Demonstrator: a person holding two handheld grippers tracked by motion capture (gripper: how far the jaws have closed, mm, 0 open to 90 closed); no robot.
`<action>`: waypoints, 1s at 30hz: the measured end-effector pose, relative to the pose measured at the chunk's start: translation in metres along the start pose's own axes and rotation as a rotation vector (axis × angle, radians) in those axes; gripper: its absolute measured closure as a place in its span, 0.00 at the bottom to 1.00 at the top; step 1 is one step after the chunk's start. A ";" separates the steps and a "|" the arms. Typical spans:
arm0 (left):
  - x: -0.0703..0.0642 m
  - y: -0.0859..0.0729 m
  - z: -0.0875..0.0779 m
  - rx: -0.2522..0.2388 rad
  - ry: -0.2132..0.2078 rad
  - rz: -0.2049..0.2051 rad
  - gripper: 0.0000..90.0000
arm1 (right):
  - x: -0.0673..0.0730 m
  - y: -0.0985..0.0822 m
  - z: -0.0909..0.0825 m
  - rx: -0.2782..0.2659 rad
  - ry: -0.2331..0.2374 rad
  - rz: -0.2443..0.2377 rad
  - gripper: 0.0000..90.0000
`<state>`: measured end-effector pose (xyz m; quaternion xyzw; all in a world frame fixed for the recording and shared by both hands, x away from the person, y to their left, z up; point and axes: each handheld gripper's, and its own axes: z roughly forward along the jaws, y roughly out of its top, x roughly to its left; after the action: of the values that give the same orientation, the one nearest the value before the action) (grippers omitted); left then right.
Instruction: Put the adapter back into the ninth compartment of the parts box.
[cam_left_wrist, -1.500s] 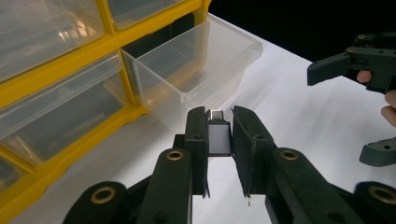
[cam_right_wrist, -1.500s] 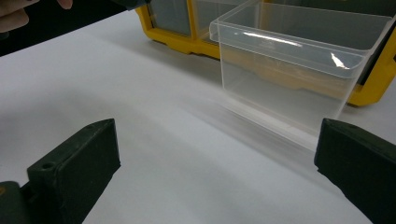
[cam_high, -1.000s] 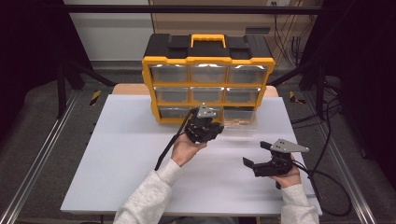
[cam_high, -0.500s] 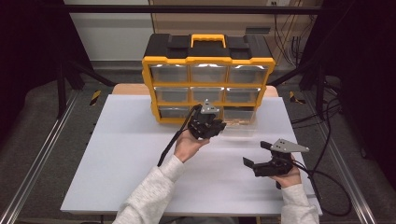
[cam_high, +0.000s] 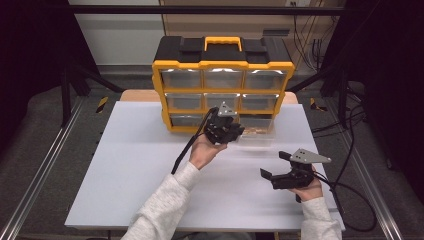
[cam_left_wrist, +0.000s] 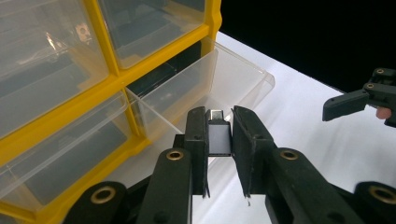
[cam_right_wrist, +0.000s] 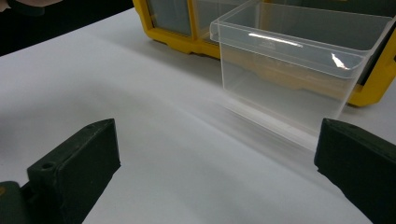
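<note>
Black jaws of the left gripper (cam_left_wrist: 219, 154) pinch a small dark block with a metal end (cam_left_wrist: 218, 135), perhaps a plug or adapter; the view is too close to say more. In the high view the left gripper (cam_high: 226, 131) is raised in front of the bottom row of the yellow-and-black drawer cabinet (cam_high: 222, 65), the forearm in a pale sleeve reaching up from the lower edge, palm under the tool. The block hangs just beside the rim of the clear drawer (cam_left_wrist: 233, 79), which is pulled out of the cabinet's bottom right slot and rests on the white counter (cam_high: 140, 165). The drawer (cam_right_wrist: 299, 70) looks bare inside, though its clear walls make that hard to judge. The other drawers sit pushed in; one upper drawer holds a small metal piece.

The right gripper (cam_high: 280, 165) lies low near the counter's right front, its jaws spread wide with nothing between them, pointing towards the open drawer and well apart from it. Bare counter stretches to the left and front; the right edge is near the right hand.
</note>
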<state>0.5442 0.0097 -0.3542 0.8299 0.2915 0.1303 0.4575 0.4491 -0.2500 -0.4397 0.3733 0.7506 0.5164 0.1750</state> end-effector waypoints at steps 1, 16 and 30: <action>0.000 0.001 0.001 -0.002 0.001 0.005 0.84 | 0.000 0.000 0.000 0.000 -0.001 0.000 0.01; 0.001 0.012 0.015 -0.008 -0.003 0.007 0.84 | 0.000 0.000 0.000 0.001 -0.002 -0.002 0.01; 0.003 0.020 0.023 -0.018 0.000 0.018 0.84 | 0.000 -0.001 0.002 0.010 0.001 -0.006 0.01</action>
<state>0.5646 -0.0123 -0.3506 0.8283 0.2829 0.1371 0.4637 0.4496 -0.2488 -0.4411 0.3715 0.7546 0.5121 0.1743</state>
